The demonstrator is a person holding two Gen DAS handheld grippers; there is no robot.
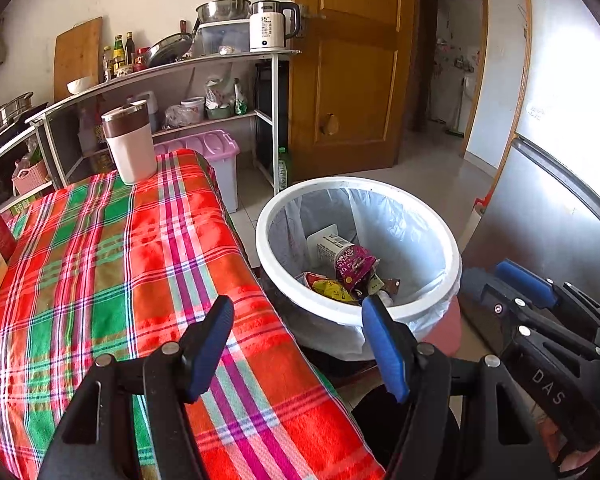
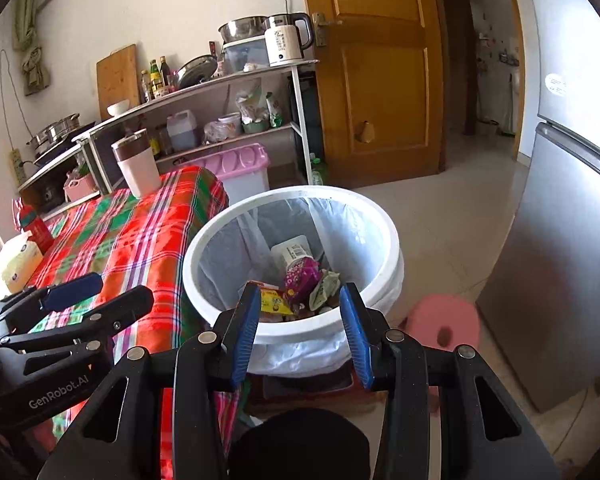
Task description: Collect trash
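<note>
White plastic lines the trash bin (image 2: 220, 236), which holds snack wrappers (image 2: 300, 280) and a labelled cup (image 2: 290, 254). Both the left gripper (image 1: 298, 312) and right gripper (image 2: 300, 296) hang empty, jaws apart, the right just above the bin's near rim.

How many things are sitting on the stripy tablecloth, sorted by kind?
Pink tumbler with brown lid: 1
Red carton: 1
Yellow-white tissue box: 1
Total: 3, all on the red-green plaid tablecloth.
</note>
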